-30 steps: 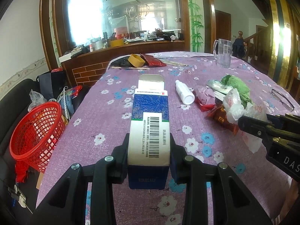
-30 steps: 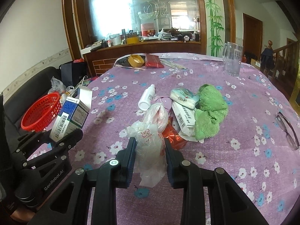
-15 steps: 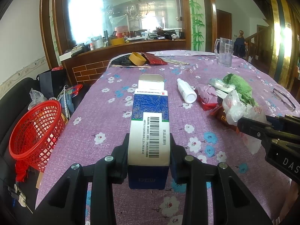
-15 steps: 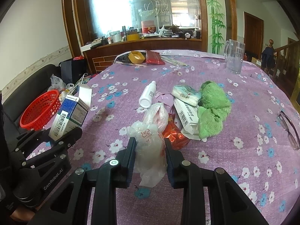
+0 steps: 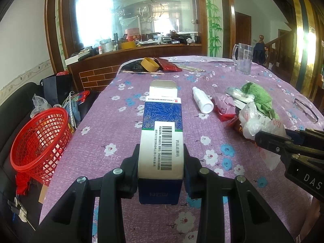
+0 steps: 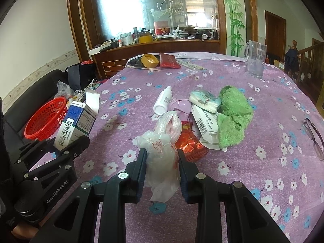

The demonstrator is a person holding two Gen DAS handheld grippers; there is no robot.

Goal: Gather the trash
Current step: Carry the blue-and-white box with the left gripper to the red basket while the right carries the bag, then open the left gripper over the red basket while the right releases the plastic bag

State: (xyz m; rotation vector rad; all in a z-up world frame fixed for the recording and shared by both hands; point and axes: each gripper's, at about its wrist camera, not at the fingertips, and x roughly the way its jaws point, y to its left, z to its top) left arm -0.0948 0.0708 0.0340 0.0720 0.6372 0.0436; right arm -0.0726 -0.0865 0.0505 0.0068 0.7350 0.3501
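Left gripper (image 5: 161, 162) clamped on blue-white carton (image 5: 162, 129), centre frame, lifted above tablecloth. Right gripper (image 6: 161, 170) pinching crumpled plastic bag (image 6: 162, 154), lower centre. Red basket (image 5: 40, 139) at left edge, off table (image 5: 113, 121). Advice: carry both loads over basket rim before letting go; light bag may cling to 1 pad.

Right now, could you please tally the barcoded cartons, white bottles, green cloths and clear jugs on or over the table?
Barcoded cartons: 2, the held blue carton and the white carton
White bottle: 1
Green cloth: 1
Clear jug: 1
Total: 5
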